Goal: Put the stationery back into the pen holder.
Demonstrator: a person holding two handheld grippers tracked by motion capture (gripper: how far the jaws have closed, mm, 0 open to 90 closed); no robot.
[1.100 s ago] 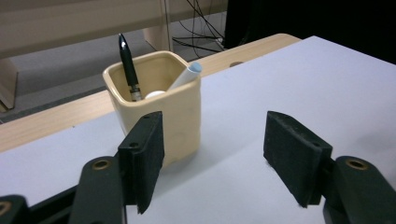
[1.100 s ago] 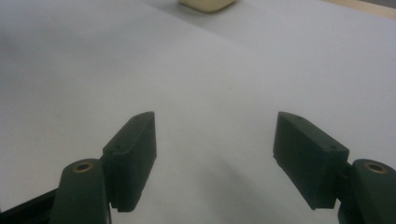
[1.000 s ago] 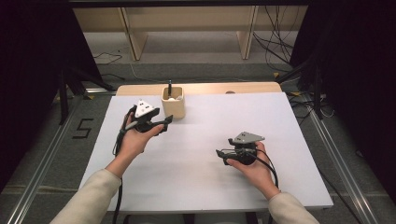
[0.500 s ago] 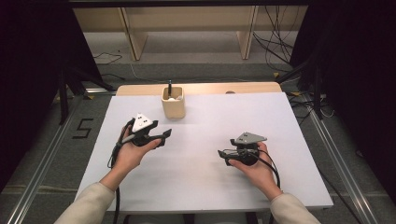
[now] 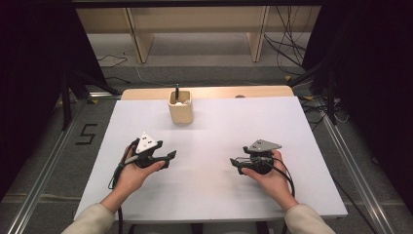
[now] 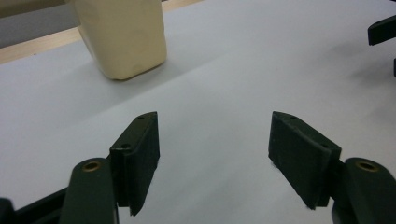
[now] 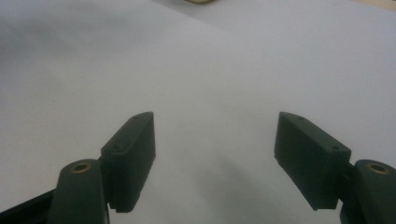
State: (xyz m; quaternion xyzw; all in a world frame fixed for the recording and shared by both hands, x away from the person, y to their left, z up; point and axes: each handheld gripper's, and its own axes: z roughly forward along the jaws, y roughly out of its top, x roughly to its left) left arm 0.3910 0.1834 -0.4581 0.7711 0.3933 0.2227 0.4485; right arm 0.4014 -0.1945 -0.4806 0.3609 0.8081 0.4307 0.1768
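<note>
A cream cup (image 5: 180,108) stands at the back middle of the white table top (image 5: 224,122), with a thin dark stick (image 5: 177,90) upright in it. My left gripper (image 5: 169,158) hangs low over the table, in front and to the left of the cup, pointing right. Its jaws have just been opening and stand wide with nothing between them (image 6: 215,121); the cup (image 6: 123,37) shows at the upper left of the left gripper view. My right gripper (image 5: 234,164) rests low at the right and points left, open and empty (image 7: 215,119).
A wooden strip (image 5: 209,92) edges the table's far side. Beyond it are wooden legs and loose cables on the floor. Metal rails run along both sides of the table. A tip of the right gripper (image 6: 383,30) shows in the left gripper view.
My left hand has drawn back from the cup toward the near edge and sunk lower over the table. The right hand has kept still.
</note>
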